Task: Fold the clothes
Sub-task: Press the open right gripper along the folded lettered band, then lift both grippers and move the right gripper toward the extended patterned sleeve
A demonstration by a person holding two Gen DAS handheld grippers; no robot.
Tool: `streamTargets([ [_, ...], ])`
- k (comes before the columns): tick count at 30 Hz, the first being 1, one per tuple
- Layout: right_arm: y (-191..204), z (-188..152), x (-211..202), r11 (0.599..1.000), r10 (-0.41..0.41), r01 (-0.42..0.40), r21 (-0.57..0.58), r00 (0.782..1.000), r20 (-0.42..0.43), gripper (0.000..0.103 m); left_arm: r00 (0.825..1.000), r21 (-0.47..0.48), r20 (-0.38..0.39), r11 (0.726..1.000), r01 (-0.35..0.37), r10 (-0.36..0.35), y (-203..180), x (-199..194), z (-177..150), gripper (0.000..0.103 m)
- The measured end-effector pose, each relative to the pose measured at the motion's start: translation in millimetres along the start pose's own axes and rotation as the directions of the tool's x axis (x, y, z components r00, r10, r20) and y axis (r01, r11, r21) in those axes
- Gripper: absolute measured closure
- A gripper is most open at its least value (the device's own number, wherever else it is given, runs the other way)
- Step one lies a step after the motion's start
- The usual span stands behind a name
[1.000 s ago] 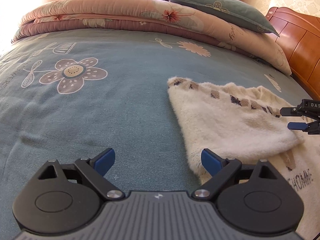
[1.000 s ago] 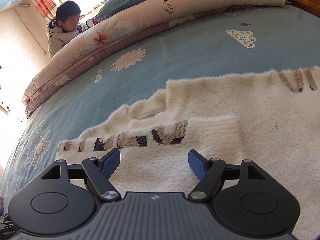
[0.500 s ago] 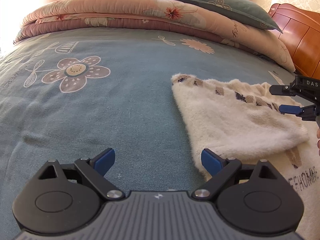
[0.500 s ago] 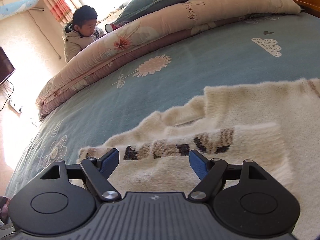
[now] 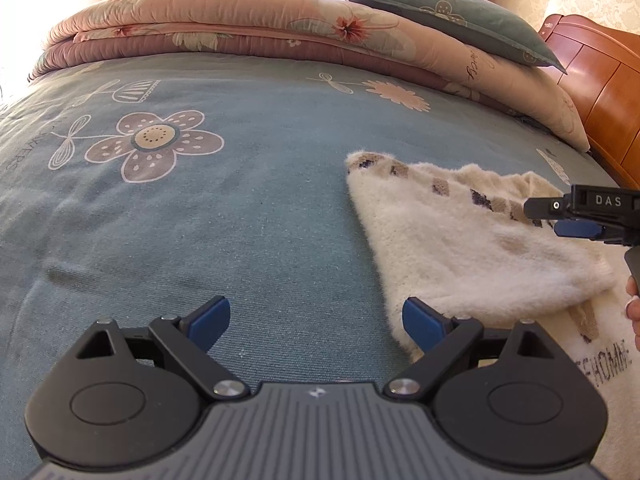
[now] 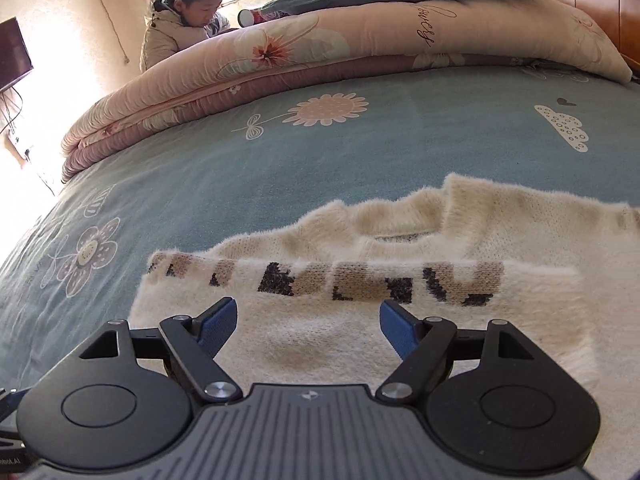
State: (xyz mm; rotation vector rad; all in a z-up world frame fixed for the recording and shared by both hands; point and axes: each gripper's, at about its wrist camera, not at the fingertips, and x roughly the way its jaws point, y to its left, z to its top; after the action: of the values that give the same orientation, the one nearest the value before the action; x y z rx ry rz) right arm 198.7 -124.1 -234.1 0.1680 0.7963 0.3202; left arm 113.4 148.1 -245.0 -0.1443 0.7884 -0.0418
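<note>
A cream fuzzy sweater point(image 5: 460, 240) with a band of brown and black blocks lies on the blue flowered bedspread point(image 5: 240, 208), one part folded over its body. Black lettering shows on its near right part. My left gripper point(image 5: 316, 318) stands open low over the bedspread, nothing between its blue pads, the right pad beside the sweater's near left edge. My right gripper point(image 6: 308, 324) is open over the folded part point(image 6: 320, 344), holding nothing. In the left wrist view the right gripper point(image 5: 576, 220) enters from the right edge above the sweater.
A folded pink floral quilt point(image 5: 260, 36) and a green pillow point(image 5: 452, 16) lie along the bed's far side. The wooden headboard point(image 5: 600, 92) stands at the right. A person point(image 6: 188, 20) sits behind the quilt. A dark screen point(image 6: 12, 56) hangs at the left wall.
My right gripper has slid leftward over the sweater and rolled, so the patterned band now sits level before it. The left gripper has stayed put. The sweater lies unchanged.
</note>
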Motion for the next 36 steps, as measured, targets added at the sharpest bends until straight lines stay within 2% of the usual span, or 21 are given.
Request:
streamTargets([
  [5, -8.0, -26.7, -1.7, 0.991, -0.103, 0.092, -0.1, 0.989, -0.107, 0.018, 1.0, 0.003, 0.008, 1.0, 0.0, 0.0, 0.4, -3.3, 1.1, 0.01],
  [8, -1.3, -31.8, -8.1, 0.986, -0.128, 0.117, -0.123, 0.987, -0.093, 0.018, 1.0, -0.002, 0.012, 1.0, -0.01, 0.01, 3.5, -4.7, 2.0, 0.01],
  [9, 3.5, -31.5, -11.2, 0.986, -0.124, 0.113, -0.121, 0.989, -0.085, 0.018, 1.0, -0.008, 0.013, 1.0, -0.015, 0.015, 5.3, -4.9, 2.3, 0.01],
  [11, 15.8, -30.5, -16.3, 0.992, -0.059, 0.052, -0.111, 0.996, -0.064, 0.018, 1.0, -0.019, 0.014, 1.0, -0.023, 0.024, 8.9, -5.4, 3.0, 0.01],
  [14, 46.5, -33.8, -12.9, 0.986, 0.004, -0.015, -0.167, 0.998, -0.067, 0.017, 0.999, -0.031, 0.015, 0.999, -0.034, 0.034, 12.9, -5.8, 3.8, 0.01],
  [18, 82.3, -50.2, 14.3, 0.958, -0.018, -0.024, -0.286, 0.989, -0.144, 0.015, 1.0, -0.032, 0.016, 0.999, -0.023, 0.024, 13.6, -6.9, 4.3, 0.01],
  [23, 70.9, -49.7, -16.7, 0.97, 0.004, -0.038, -0.238, 0.99, -0.141, 0.014, 1.0, -0.032, 0.023, 0.999, -0.004, 0.004, 12.7, -11.0, 6.2, 0.01],
  [28, 64.1, -60.3, -56.5, 0.958, -0.005, -0.038, -0.286, 0.989, -0.146, 0.01, 0.999, -0.011, 0.008, 0.999, 0.031, -0.031, 1.4, -15.0, 6.8, 0.01],
  [32, 70.4, -79.1, -55.0, 0.953, -0.001, -0.054, -0.298, 0.984, -0.181, 0.01, 0.998, 0.032, 0.012, 0.997, 0.063, -0.064, -14.1, -19.8, 6.4, 0.01],
  [36, 79.3, -99.7, -35.4, 0.952, -0.036, -0.038, -0.305, 0.972, -0.233, 0.01, 0.996, 0.08, 0.014, 0.993, 0.089, -0.09, -31.9, -23.5, 5.6, 0.01],
])
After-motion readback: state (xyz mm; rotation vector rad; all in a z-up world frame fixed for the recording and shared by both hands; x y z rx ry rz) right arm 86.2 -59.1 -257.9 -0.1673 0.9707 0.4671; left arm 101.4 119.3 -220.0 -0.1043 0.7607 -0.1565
